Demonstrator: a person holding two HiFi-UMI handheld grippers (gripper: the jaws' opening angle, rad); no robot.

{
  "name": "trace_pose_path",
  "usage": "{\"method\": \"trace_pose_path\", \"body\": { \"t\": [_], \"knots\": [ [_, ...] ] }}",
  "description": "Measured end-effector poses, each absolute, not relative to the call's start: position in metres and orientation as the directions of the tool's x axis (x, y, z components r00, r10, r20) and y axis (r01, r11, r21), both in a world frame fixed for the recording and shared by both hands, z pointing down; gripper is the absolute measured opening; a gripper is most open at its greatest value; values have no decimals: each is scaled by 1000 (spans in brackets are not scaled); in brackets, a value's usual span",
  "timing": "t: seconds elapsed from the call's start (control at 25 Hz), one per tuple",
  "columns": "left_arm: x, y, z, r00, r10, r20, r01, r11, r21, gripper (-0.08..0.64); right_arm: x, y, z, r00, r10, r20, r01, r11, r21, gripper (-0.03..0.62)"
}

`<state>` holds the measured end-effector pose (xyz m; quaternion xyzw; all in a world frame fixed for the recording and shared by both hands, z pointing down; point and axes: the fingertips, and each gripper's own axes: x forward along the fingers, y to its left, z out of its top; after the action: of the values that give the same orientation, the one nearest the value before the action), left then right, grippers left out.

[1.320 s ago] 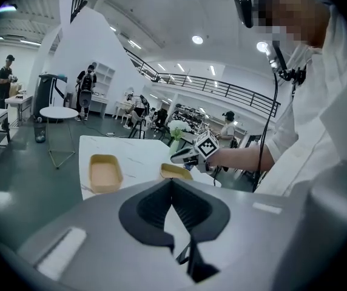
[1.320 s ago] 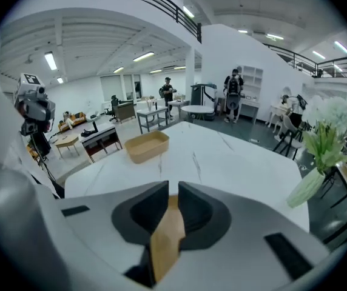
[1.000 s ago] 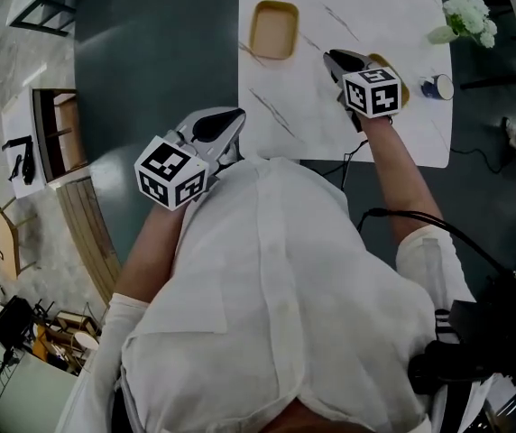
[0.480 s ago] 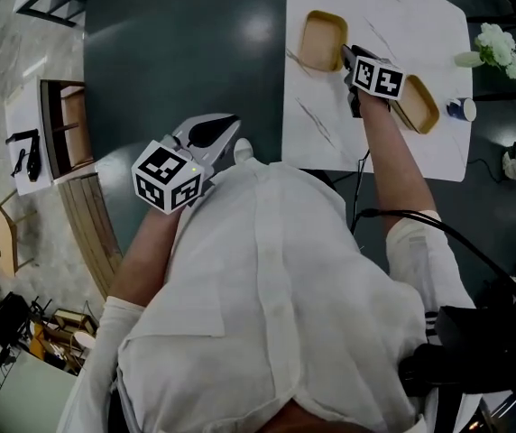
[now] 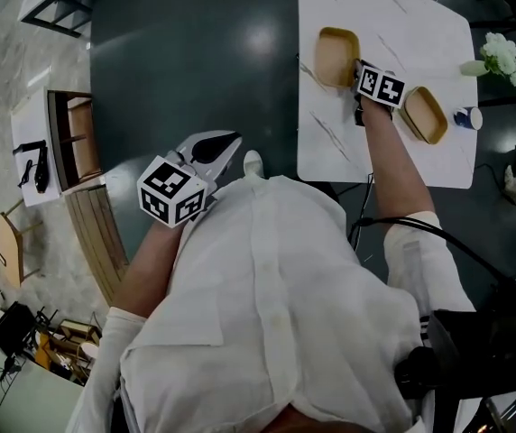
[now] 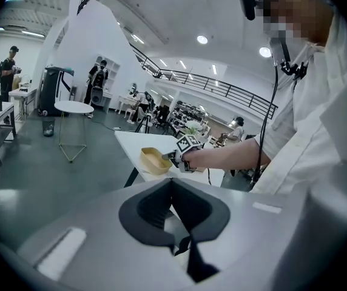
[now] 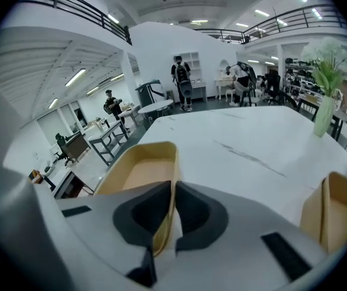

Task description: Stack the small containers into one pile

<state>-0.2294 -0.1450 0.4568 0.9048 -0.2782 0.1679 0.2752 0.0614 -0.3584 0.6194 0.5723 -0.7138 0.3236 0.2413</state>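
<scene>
The right hand-held gripper (image 7: 173, 185) has just been closing, and its jaws now pinch the near wall of a tan container (image 7: 138, 173), whose thin rim stands between the pads. That container sits on the white worktop (image 5: 393, 25) near its left edge, with its long axis running away from the person. The second container (image 5: 423, 114) lies to this gripper's right, just beside it, its long axis slanted against the first. As I judge it, the coming carry goes rightward and a little toward the person, with a turn of the wrist to line up the two long axes before nesting. The middle of the worktop gives open room. Beyond the second container, near the right edge, stand a blue cup (image 5: 468, 117) and a vase of white flowers (image 5: 495, 55), so an overshoot that way looks risky. The left hand-held gripper (image 5: 236, 139) hangs over the floor, well apart from the worktop, jaws together on nothing — the right is the nearer.
</scene>
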Motion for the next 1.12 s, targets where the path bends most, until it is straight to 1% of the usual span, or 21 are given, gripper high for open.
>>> {"method": "trace_pose_path", "body": {
  "t": [0.2, 0.4, 0.76, 1.12],
  "knots": [
    [-234, -145, 455, 790, -413, 454, -595, -696, 402, 6, 56, -351, 617, -251, -656, 712, -968, 172, -184, 17],
    [-219, -146, 453, 808, -392, 440, -568, -717, 405, 7, 55, -340, 603, -288, -649, 704, -956, 233, -176, 15],
    [-168, -145, 445, 846, -355, 398, -511, -754, 412, 8, 75, -307, 562, -390, -640, 662, -914, 355, -196, 14],
    [-97, -135, 442, 869, -327, 372, -472, -773, 424, 8, 123, -268, 516, -485, -595, 641, -851, 490, -189, 14]
  ]
}}
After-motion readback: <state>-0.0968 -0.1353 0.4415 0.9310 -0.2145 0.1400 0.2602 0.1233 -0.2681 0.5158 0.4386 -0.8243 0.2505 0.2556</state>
